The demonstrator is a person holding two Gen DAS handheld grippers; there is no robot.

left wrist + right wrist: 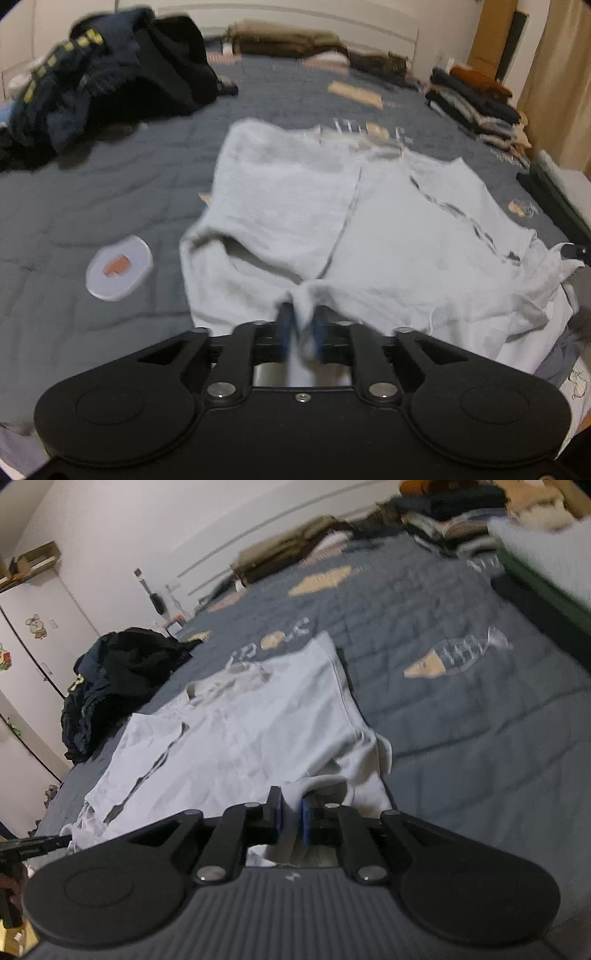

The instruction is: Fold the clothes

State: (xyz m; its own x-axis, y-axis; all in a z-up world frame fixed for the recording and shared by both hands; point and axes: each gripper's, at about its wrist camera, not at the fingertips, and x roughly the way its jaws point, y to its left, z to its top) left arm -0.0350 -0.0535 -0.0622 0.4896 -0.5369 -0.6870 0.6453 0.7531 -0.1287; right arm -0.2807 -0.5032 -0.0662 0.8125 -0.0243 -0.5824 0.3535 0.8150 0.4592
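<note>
A pale grey-white T-shirt (369, 229) lies spread on the grey quilted bed cover (92, 192), its left side folded over the middle. My left gripper (302, 323) is at the shirt's near hem. Its blue pads stand apart with a bunch of cloth loose between them. In the right wrist view the same shirt (240, 731) runs away from me. My right gripper (291, 812) sits at its near right corner, the pads a narrow gap apart with a fold of cloth in the gap.
A heap of dark clothes (110, 74) lies at the far left of the bed. A stack of folded clothes (476, 103) sits at the far right edge. A round white patch (119, 267) lies left of the shirt. Brown bedding (288, 40) lines the headboard.
</note>
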